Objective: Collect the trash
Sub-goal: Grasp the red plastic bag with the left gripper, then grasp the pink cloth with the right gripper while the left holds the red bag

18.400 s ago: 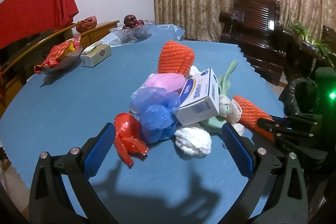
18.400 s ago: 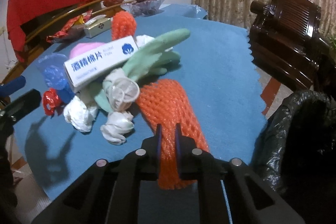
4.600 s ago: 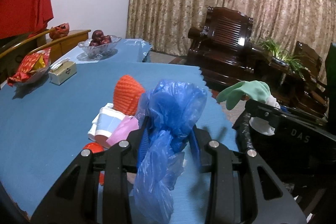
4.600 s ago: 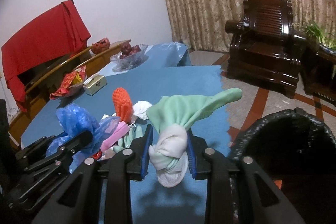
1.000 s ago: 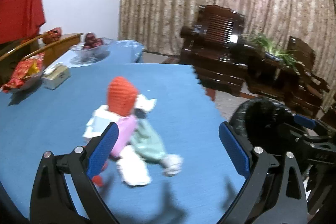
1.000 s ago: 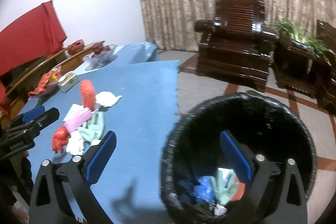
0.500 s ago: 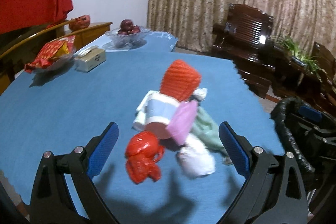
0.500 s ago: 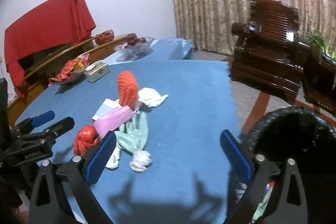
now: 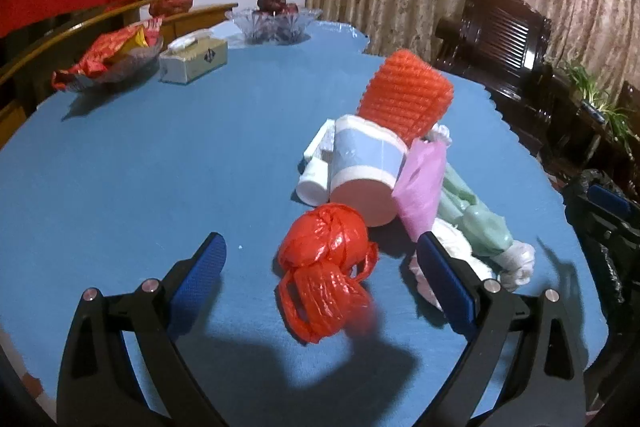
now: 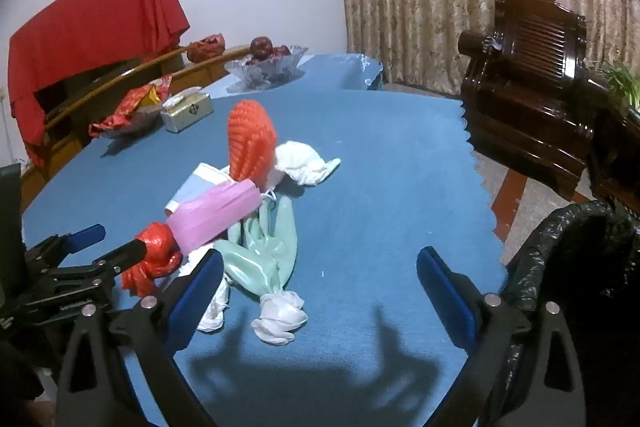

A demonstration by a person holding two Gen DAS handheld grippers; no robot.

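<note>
Blue cloth covers the table (image 9: 140,155) you are working over, with curtains and dark wooden chairs behind. Your left gripper (image 9: 320,267) is spread wide and empty, its pads either side of the knotted red plastic bag (image 9: 326,267), which lies nearest you at the front of the trash pile. Your right gripper (image 10: 318,277) is just as wide and empty, hanging over the table edge beside the green glove (image 10: 264,255).

Behind the red bag lie the paper cup (image 9: 366,167), a pink wrapper (image 9: 424,187), the orange foam net (image 9: 404,95) and some white crumpled bags (image 10: 304,163). The black-lined bin (image 10: 580,259) waits off the table's edge on your right.

You look to be reaching for the next piece. Lower the left jaws around the red bag and close on its knot; it is soft, so pinch the bunched part, then carry it to the bin.
</note>
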